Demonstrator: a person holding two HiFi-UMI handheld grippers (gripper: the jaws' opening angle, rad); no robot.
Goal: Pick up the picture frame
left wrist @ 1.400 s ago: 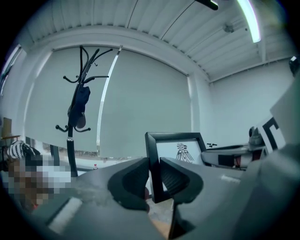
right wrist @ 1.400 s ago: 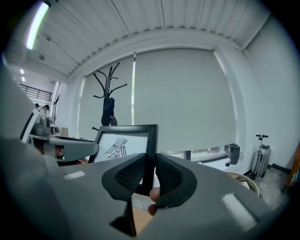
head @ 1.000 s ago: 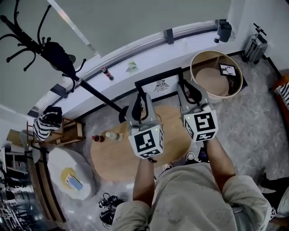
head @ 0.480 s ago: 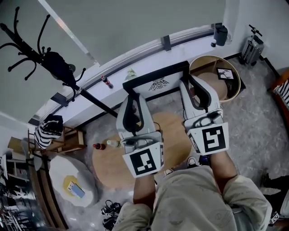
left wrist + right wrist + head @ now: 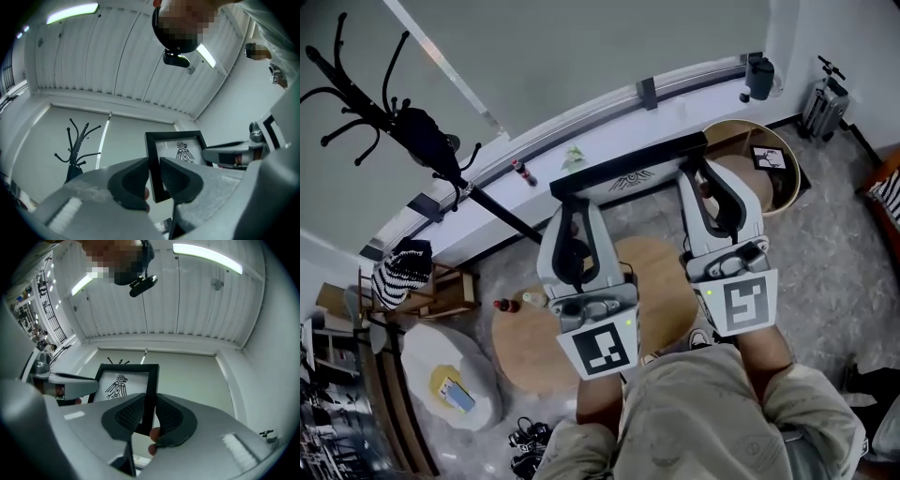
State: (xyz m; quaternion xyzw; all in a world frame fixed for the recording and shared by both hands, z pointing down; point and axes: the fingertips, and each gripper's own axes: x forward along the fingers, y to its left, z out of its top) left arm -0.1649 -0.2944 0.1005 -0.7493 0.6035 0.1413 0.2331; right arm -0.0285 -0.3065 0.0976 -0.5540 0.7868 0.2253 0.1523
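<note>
The picture frame is black with a white sheet that bears a dark bird emblem. It hangs in the air above the round wooden table, held from both sides. My left gripper is shut on the frame's left bar, and my right gripper is shut on its right bar. In the left gripper view the frame stands upright against the wall, its left bar pinched between the dark pads of the left gripper. In the right gripper view the frame has its right bar clamped in the right gripper.
Two small bottles stand at the table's left edge. A black coat rack leans at the left. A round wooden tub sits at the right, a white stool at the lower left, and another bottle on the window ledge.
Both grippers have risen together and tipped upward, carrying the frame with them. The frame now sits higher in the head view, over the window ledge.
</note>
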